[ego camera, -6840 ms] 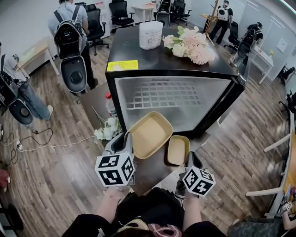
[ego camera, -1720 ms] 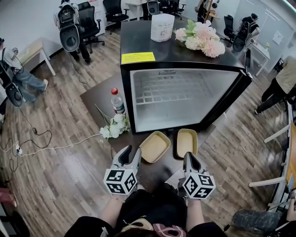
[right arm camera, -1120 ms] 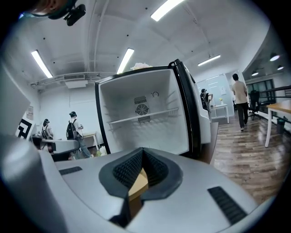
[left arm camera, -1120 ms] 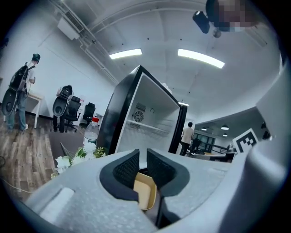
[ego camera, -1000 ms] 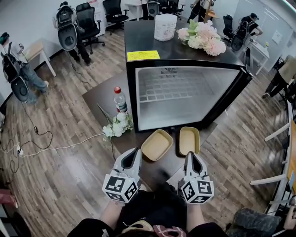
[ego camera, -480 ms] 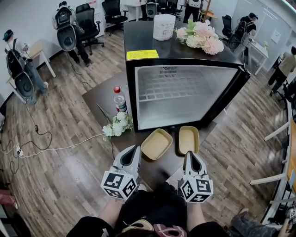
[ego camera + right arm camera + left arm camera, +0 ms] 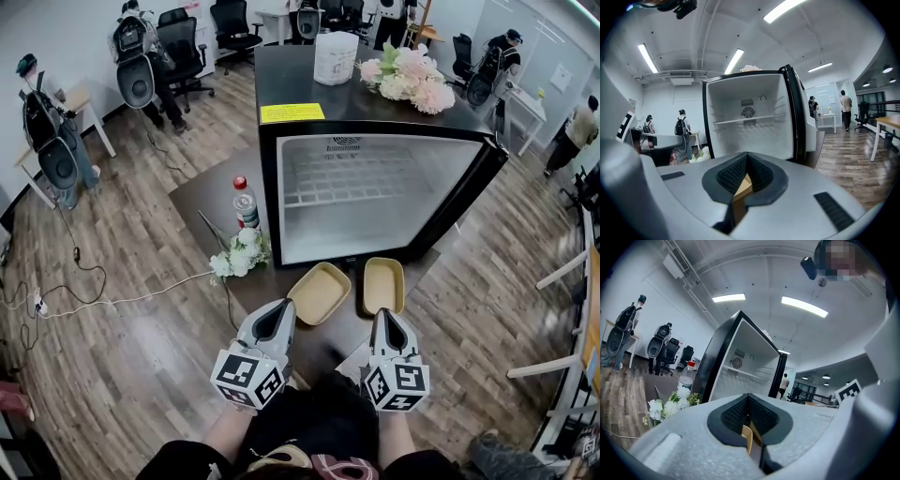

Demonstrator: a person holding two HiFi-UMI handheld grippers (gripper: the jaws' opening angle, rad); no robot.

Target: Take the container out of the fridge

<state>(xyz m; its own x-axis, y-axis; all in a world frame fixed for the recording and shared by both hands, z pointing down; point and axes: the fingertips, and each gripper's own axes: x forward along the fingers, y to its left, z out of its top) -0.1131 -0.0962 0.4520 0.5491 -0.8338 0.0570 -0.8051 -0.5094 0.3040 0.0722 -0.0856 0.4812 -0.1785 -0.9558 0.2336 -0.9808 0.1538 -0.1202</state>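
Observation:
The black mini fridge (image 7: 375,202) stands open, its white inside bare. In front of it, on the dark low table (image 7: 202,211), lie two tan containers: a wider one (image 7: 319,292) and a narrower one (image 7: 382,284). My left gripper (image 7: 282,309) is shut, its tips just short of the wider container's near corner. My right gripper (image 7: 385,315) is also shut, right before the narrower one's near edge. In the left gripper view the shut left gripper (image 7: 749,416) faces the fridge (image 7: 740,376), and only a tan sliver shows past its pads. The right gripper view shows the same for the right gripper (image 7: 746,173).
A water bottle (image 7: 246,202) and a bunch of white flowers (image 7: 239,255) sit at the table's left. The fridge door (image 7: 478,202) hangs open to the right. Pink flowers (image 7: 405,75) and a white roll (image 7: 335,56) lie on top. A cable (image 7: 122,295) crosses the floor, and a person (image 7: 52,141) stands at left.
Seven seconds ago both containers were held up before the fridge; now they lie on the table, let go. My left gripper has edged slightly toward the wider one. People behind have walked.

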